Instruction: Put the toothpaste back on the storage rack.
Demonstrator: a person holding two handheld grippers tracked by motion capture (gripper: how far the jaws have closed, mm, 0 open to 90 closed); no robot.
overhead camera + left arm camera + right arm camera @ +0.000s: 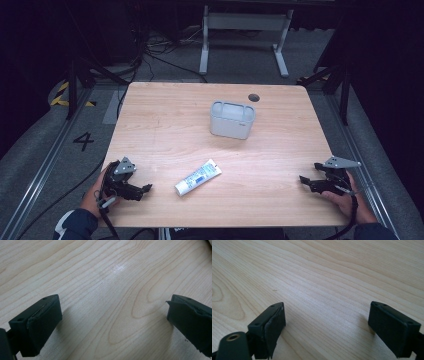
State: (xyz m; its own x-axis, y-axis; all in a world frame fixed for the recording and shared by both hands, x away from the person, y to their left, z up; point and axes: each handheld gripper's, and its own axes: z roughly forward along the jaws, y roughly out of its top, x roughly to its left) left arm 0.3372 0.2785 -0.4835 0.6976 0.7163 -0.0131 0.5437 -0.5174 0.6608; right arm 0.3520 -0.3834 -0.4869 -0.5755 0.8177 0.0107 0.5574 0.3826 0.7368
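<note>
Both grippers, left (145, 188) and right (303, 180), are black, each topped by a grey three-cornered plate, with a black cable trailing. Jaw blocks show small screw holes. Sleeves are dark blue, the left with white.

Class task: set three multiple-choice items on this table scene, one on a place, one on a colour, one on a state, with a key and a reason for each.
1. Where does the tube lie?
A. Inside the holder
B. On the table, nearer the left gripper
C. On the floor

2. What colour is the holder?
A. Red
B. Green
C. Pale grey

3. How do the right gripper jaws stand?
A. Apart, nothing between
B. Closed on the tube
C. Closed on the holder

Key: B, it lies flat on the table; C, its walls are grey; A, bare wood shows between.
</note>
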